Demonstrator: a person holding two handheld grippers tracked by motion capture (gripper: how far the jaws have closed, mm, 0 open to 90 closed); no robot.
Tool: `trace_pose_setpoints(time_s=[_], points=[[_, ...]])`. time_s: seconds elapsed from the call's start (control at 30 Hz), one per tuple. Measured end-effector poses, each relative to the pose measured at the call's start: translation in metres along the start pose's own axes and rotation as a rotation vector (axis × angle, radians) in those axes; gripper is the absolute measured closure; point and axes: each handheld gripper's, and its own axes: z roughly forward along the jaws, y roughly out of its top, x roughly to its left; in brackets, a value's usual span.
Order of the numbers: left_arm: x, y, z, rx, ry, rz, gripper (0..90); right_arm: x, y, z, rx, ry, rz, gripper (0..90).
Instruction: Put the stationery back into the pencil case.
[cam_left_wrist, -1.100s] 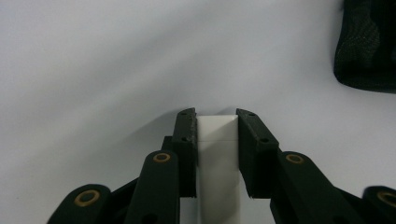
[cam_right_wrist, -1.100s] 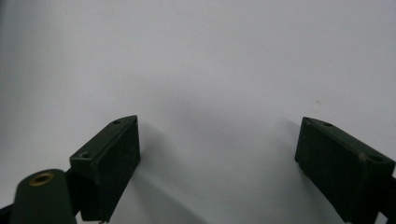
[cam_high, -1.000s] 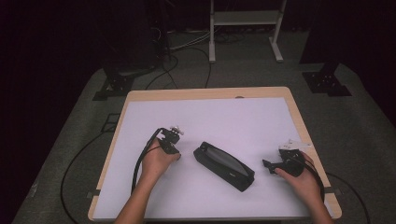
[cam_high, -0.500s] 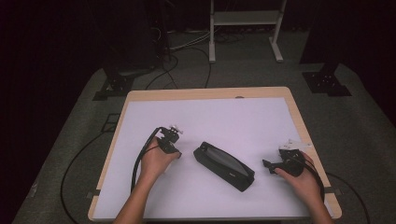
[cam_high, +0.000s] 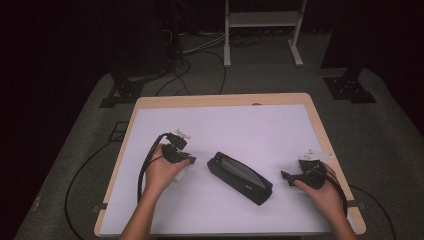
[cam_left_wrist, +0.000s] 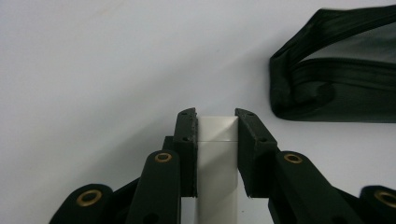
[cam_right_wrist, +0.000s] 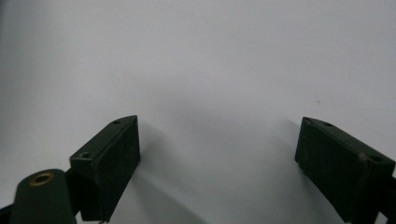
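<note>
**Left claw clamped on white block, right claw wide and empty**

High view: left claw (cam_high: 186, 161) sits in the person's left hand (cam_high: 161, 172) on the white surface (cam_high: 260, 125). A small white block (cam_high: 181, 172) shows at its tip, partly covered by the hand. The black zip pouch (cam_high: 240, 177) lies just to the right of that claw, slantwise, close but apart from it. Right claw (cam_high: 286, 176) is held in the right hand (cam_high: 320, 192) past the pouch's far end, pointing toward the pouch and near its lower right corner. A black cable (cam_high: 144, 170) loops from the left claw along the forearm.

Left gripper view: jaws narrow, both pads pressed flat against the sides of the white block (cam_left_wrist: 215, 154), which stands between them and reaches slightly past the tips. Ahead and to the right of the claw (cam_left_wrist: 215, 122), the rounded end of the pouch (cam_left_wrist: 336, 79) rests on the surface, zip seam visible, not touching the block.

Right gripper view: claw (cam_right_wrist: 219, 140) wide, the two jaws well apart, with bare white surface (cam_right_wrist: 210, 60) between and ahead of them. A soft shadow lies under each jaw.
</note>
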Motion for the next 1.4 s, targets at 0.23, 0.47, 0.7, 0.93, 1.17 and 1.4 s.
trace_pose_setpoints(time_s=[0.23, 0.47, 0.7, 0.93, 1.17, 1.4], points=[[0.0, -0.005, -0.006, -0.101, -0.042, 0.028, 70.9, 0.0, 0.0, 0.0, 0.0, 0.0, -0.001, 12.9], [0.003, -0.011, -0.012, -0.212, -0.078, 0.048, 70.9, 0.0, 0.0, 0.0, 0.0, 0.0, 0.0, 12.9], [0.002, -0.011, -0.021, -0.319, -0.118, 0.071, 70.9, 0.0, 0.0, 0.0, 0.0, 0.0, 0.0, 12.9], [-0.002, -0.008, -0.026, -0.397, -0.178, 0.087, 70.9, 0.0, 0.0, 0.0, 0.0, 0.0, 0.001, 12.9], [-0.008, -0.004, -0.03, -0.465, -0.231, 0.111, 70.9, 0.0, 0.0, 0.0, 0.0, 0.0, 0.001, 12.9], [-0.014, 0.001, -0.032, -0.505, -0.264, 0.134, 70.9, 0.0, 0.0, 0.0, 0.0, 0.0, 0.001, 12.9]])
